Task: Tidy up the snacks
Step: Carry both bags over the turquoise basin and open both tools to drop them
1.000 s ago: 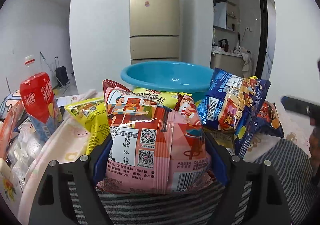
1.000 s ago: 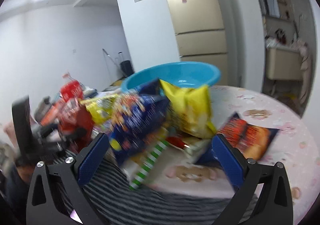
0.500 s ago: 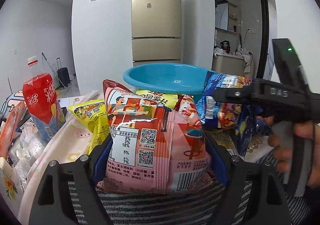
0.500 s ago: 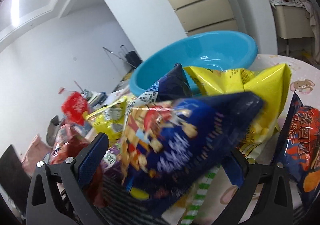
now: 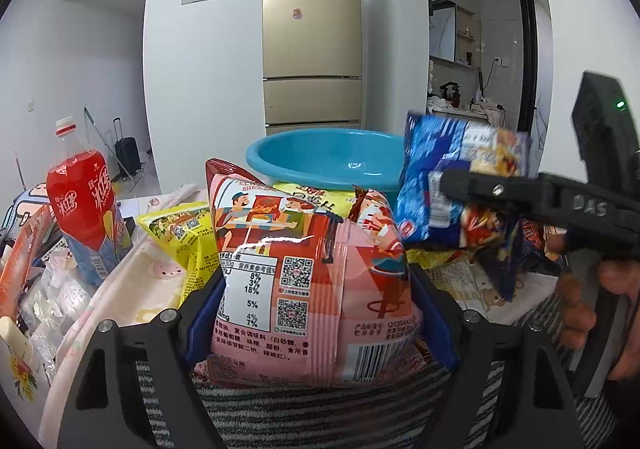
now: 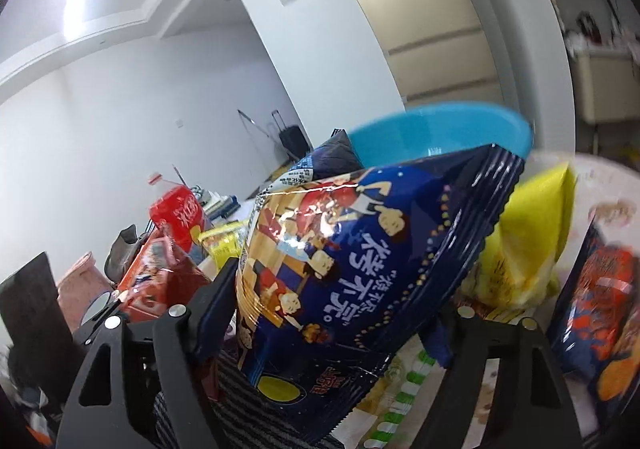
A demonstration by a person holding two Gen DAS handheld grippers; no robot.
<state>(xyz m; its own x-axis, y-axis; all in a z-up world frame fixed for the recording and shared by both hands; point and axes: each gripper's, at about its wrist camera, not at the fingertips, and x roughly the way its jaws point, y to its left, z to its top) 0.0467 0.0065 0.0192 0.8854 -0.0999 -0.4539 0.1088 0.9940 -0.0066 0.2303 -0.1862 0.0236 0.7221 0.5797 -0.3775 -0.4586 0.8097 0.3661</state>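
two bags were in hand: the pink snack bag pinched in the left gripper, the dark blue snack bag between the right gripper's just-closed jaws, both at the surface's near edge before the blue basin. next, likely carrying them to it.

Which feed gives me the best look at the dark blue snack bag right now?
The right wrist view: the dark blue snack bag fills the frame, front print readable, between the right gripper pads. The left wrist view shows it blurred, partly behind that gripper's finger.
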